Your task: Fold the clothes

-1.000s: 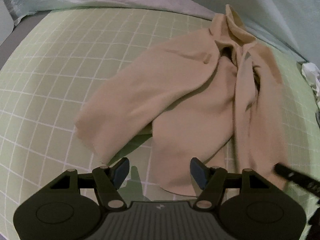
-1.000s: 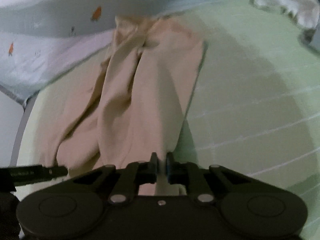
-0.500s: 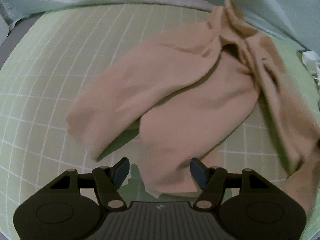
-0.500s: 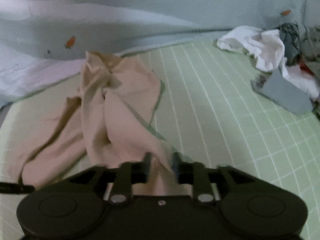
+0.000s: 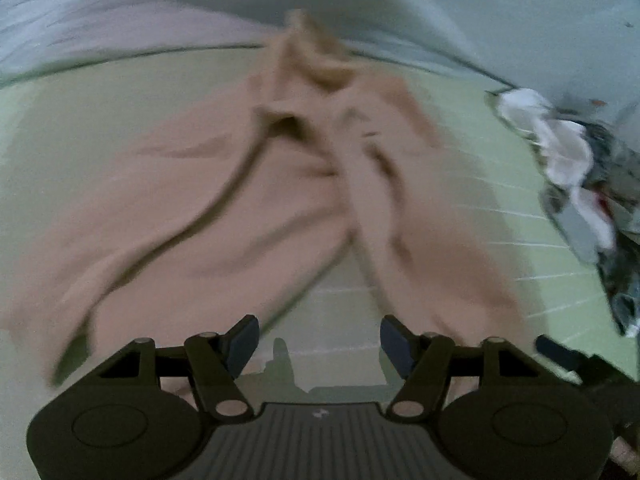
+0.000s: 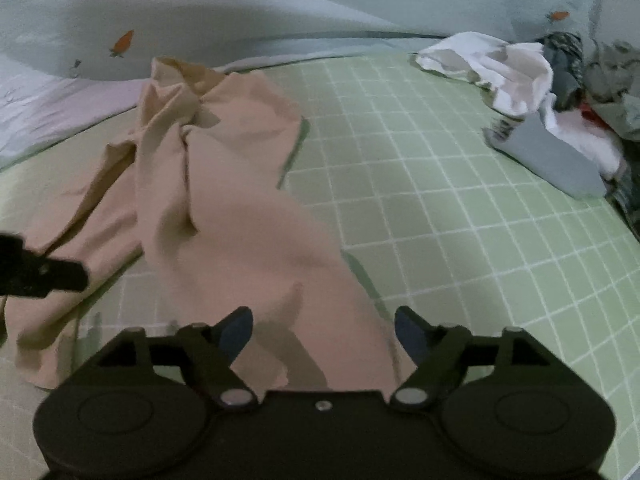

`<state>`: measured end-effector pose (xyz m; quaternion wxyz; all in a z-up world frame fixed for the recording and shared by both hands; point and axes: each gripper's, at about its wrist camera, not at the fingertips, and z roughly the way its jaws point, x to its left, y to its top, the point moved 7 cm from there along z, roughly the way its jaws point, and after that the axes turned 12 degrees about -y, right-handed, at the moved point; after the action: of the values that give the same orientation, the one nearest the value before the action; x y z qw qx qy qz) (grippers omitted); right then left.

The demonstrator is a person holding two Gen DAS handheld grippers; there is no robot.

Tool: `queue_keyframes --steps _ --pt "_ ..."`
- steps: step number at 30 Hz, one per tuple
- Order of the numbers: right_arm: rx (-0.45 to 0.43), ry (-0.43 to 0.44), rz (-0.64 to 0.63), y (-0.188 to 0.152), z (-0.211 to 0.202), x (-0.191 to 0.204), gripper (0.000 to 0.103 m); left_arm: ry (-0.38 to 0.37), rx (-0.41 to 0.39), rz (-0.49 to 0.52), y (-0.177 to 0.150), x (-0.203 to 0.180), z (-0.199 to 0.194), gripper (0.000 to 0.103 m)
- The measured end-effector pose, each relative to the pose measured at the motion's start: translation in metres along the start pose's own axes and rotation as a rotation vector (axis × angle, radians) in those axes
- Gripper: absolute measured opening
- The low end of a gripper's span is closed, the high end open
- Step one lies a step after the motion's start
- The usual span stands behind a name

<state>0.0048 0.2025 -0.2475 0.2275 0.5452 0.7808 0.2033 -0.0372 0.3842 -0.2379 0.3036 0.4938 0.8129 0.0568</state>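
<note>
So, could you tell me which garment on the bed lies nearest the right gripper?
The beige garment, spread just ahead of the open right gripper; the white one and grey one lie farther right.

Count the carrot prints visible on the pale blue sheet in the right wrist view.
2. One carrot print is on the blue sheet at upper left, above the tan garment; the other carrot print is at upper right, above the clothes pile. Folds may hide more.

Home bedroom: carrot-print bedsheet [image 6: 120, 44], laundry pile [image 6: 560, 92].
</note>
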Motion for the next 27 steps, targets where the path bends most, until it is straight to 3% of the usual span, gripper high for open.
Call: queue_keyframes --steps 3,5,8,10,12,17,21,27 --pt "0.01 -0.014 0.021 -0.001 0.004 -0.01 0.082 -0.042 0.016 0.012 0.008 -0.014 0.026 0.063" --pt "0.02 -0.011 0.023 -0.004 0.006 -0.015 0.082 -0.062 0.033 -0.005 0.013 -0.017 0.046 0.055" --pt "0.037 -0.004 0.024 -0.009 0.008 -0.02 0.082 -0.099 0.056 -0.066 0.013 -0.015 0.063 0.034" --pt "0.057 0.006 0.02 -0.013 0.011 -0.02 0.082 -0.132 0.068 -0.108 0.012 -0.013 0.074 0.011" --pt "0.08 0.019 0.014 -0.016 0.015 -0.02 0.082 -0.139 0.069 -0.134 0.013 -0.011 0.079 0.005" --pt "0.098 0.025 0.002 -0.016 0.016 -0.018 0.078 -0.12 0.032 -0.165 0.021 0.003 0.064 0.004" --pt "0.101 0.044 0.018 -0.013 0.017 -0.017 0.078 -0.053 -0.047 -0.157 0.026 0.024 0.025 0.004" --pt "0.108 0.086 0.049 -0.008 0.018 -0.012 0.078 -0.027 -0.147 -0.204 0.031 0.052 -0.018 0.004"
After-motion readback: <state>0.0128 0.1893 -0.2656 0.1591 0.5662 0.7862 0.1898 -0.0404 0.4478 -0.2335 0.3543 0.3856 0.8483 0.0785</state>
